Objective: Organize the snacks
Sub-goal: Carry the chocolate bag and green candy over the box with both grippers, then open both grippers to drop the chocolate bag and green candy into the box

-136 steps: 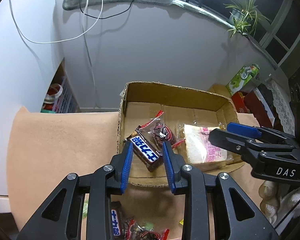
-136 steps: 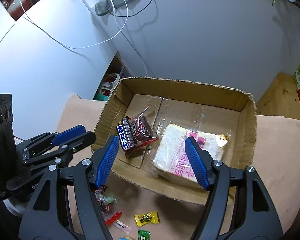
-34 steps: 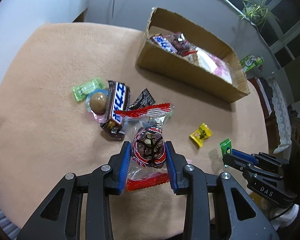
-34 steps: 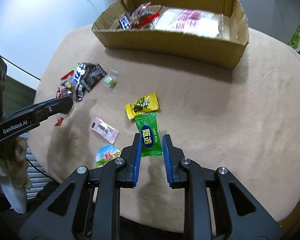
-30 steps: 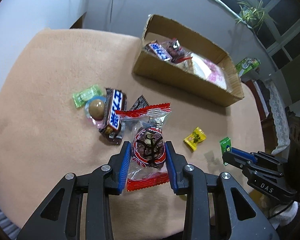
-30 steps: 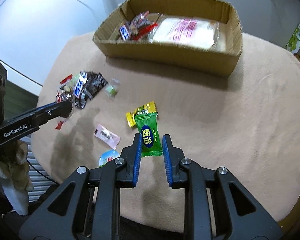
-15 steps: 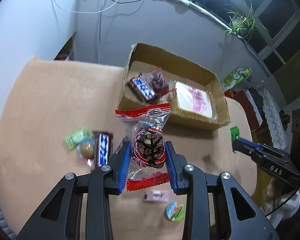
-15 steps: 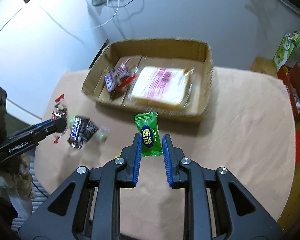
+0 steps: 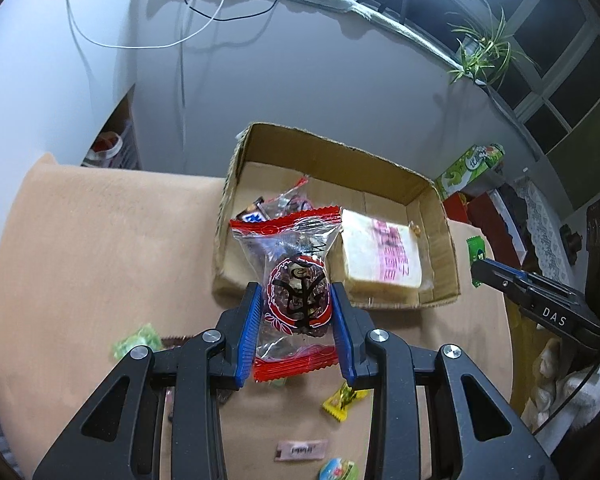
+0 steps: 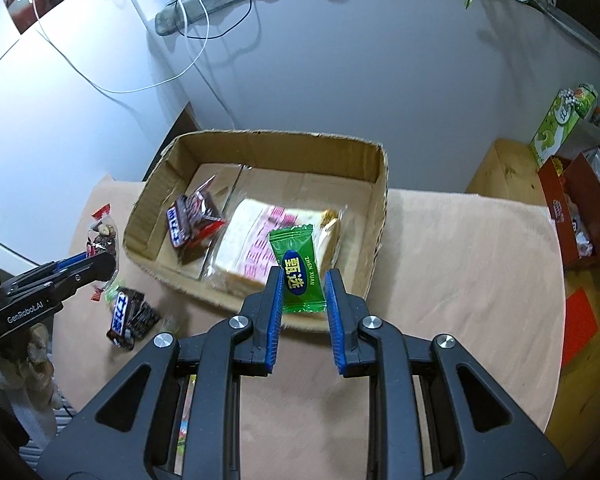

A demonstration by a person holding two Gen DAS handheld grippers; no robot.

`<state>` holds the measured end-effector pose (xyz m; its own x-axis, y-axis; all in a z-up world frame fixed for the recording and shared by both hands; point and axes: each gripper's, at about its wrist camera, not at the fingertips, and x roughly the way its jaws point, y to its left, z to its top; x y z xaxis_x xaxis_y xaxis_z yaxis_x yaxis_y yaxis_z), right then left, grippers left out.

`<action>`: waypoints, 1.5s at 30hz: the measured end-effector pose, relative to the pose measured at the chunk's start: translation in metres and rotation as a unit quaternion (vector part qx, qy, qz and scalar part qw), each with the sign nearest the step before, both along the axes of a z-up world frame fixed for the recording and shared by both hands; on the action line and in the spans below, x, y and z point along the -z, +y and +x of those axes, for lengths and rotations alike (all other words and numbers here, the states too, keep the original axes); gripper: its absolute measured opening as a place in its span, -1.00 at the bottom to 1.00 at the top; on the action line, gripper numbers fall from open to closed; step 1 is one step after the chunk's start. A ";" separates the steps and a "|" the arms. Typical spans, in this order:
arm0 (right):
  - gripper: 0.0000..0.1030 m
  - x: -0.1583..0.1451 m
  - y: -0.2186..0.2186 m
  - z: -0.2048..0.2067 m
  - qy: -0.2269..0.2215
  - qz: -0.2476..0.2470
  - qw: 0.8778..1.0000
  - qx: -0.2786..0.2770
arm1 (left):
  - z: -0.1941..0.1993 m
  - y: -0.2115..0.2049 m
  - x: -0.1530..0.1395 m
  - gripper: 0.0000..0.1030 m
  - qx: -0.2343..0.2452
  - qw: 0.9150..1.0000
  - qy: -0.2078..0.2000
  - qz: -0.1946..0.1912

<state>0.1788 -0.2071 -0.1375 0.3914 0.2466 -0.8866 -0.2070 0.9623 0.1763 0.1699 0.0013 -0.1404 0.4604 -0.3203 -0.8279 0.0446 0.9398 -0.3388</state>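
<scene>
My left gripper (image 9: 296,292) is shut on a clear snack packet with red ends (image 9: 296,284), held up before the near wall of the cardboard box (image 9: 332,152). My right gripper (image 10: 302,280) is shut on a green candy (image 10: 298,268), over the box's (image 10: 276,146) near right part. Inside the box lie a wrapped bread slice (image 9: 384,256), a chocolate bar (image 10: 176,222) and a red-ended packet (image 10: 204,212). The right gripper (image 9: 480,264) shows at the right in the left wrist view. In the right wrist view the left gripper (image 10: 100,260) appears at the left.
Loose sweets lie on the tan table (image 9: 100,240): a yellow candy (image 9: 342,398), a pink one (image 9: 300,450), a green one (image 9: 138,340), a chocolate bar (image 10: 122,312). A green carton (image 10: 560,120) and a red box (image 10: 580,208) stand to the right, off the table.
Both grippers have risen from the table and moved toward the box, each keeping its snack. The box now lies close ahead of both.
</scene>
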 end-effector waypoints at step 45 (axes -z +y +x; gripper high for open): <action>0.15 0.004 -0.003 0.017 0.001 0.000 1.000 -0.001 | 0.033 -0.018 0.008 -0.21 0.028 0.999 0.009 0.020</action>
<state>0.1960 -0.2099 -0.1419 0.3889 0.2476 -0.8874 -0.2092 0.9618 0.1767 0.2028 -0.0165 -0.1484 0.4283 -0.3123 -0.8480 0.0919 0.9486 -0.3029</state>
